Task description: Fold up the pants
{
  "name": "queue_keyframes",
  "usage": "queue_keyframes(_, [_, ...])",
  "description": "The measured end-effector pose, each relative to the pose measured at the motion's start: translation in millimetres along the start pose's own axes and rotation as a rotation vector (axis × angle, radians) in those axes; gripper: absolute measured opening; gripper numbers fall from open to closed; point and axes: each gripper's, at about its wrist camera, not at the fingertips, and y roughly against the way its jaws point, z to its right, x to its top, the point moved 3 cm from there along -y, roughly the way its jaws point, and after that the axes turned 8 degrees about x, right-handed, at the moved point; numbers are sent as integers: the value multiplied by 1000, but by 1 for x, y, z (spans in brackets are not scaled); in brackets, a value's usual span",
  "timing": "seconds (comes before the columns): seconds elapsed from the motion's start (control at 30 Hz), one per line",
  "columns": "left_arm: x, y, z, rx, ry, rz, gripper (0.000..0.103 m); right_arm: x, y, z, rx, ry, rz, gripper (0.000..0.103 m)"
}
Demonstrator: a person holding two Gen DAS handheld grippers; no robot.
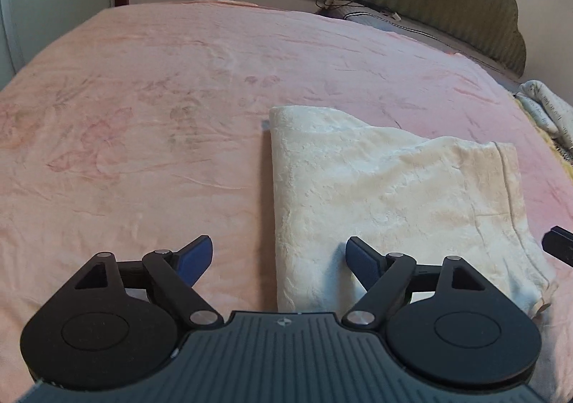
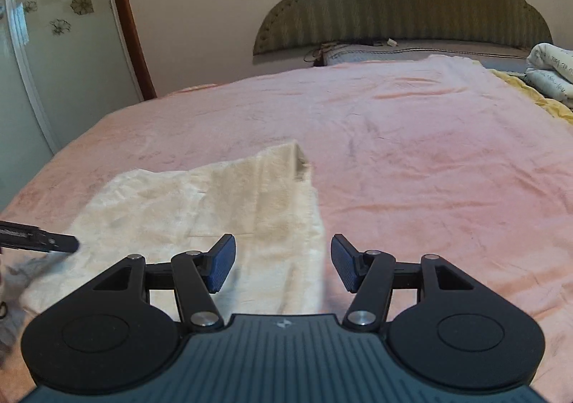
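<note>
The cream fleece pants (image 1: 386,188) lie folded into a compact rectangle on the pink blanket (image 1: 143,116). My left gripper (image 1: 279,261) is open above the near left edge of the pants, holding nothing. In the right wrist view the pants (image 2: 200,209) lie to the left and ahead. My right gripper (image 2: 283,261) is open and empty over their near right edge. The tip of the right gripper shows at the right edge of the left wrist view (image 1: 558,245), and the left gripper shows at the left edge of the right wrist view (image 2: 39,240).
A green padded headboard (image 2: 401,9) stands at the far end of the bed. A grey pillow with cables (image 2: 358,52) lies below it. Folded white bedding (image 2: 551,70) and a yellow cloth (image 2: 530,95) sit at the far right. A wardrobe door (image 2: 43,44) stands on the left.
</note>
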Motion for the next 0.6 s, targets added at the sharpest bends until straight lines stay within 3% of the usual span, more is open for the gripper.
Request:
queue_keyframes(0.07, [-3,3,3,14,-14,4,84,-5,4,-21,39,10,2,69])
queue_keyframes(0.3, [-17,14,7,25,-40,0,86,-23,3,-61,107,59,-76,70])
queue_keyframes(0.6, [-28,30,8,27,-57,13,88,-41,17,-70,79,61,-86,70])
